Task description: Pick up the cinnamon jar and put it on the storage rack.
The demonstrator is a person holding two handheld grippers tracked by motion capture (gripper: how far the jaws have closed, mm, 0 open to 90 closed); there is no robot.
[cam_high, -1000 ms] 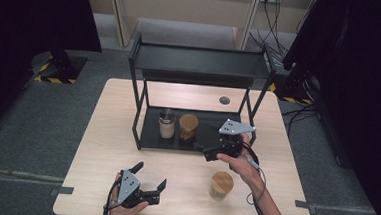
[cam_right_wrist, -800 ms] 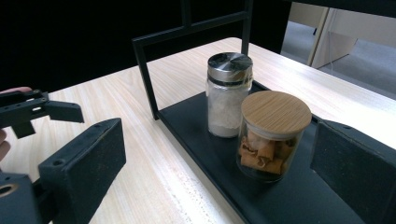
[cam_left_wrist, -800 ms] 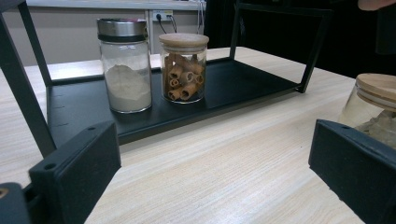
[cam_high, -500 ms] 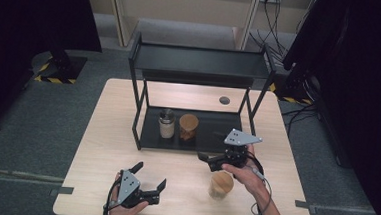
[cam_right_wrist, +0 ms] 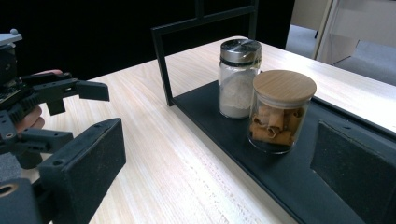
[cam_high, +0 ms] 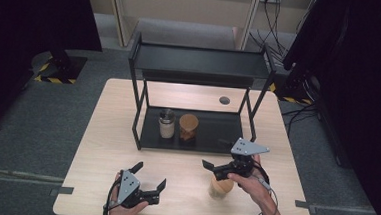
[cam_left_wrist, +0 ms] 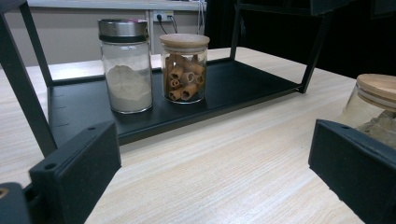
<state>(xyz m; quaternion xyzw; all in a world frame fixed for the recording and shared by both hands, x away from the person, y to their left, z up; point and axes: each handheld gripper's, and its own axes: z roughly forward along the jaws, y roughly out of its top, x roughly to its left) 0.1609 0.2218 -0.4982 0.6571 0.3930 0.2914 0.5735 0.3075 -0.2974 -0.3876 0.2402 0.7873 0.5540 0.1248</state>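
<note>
A black two-tier rack stands on the wooden table. Its lower shelf holds a metal-lidded jar of white powder and, right beside it, a wooden-lidded jar of rolled brown sticks. A third wooden-lidded jar stands on the table in front of the rack. My right gripper hovers just above that jar, pointing left, open and empty. My left gripper rests open near the front edge, nothing between its jaws.
The rack's black legs rise at the shelf corners. A small round hole sits in the tabletop behind the rack. Cables and dark curtains lie on the floor beyond the table. Bare tabletop lies between the two grippers.
My right gripper has drawn back from the rack's front edge toward the person and sunk a little, now above the table jar. The left gripper has stayed put.
</note>
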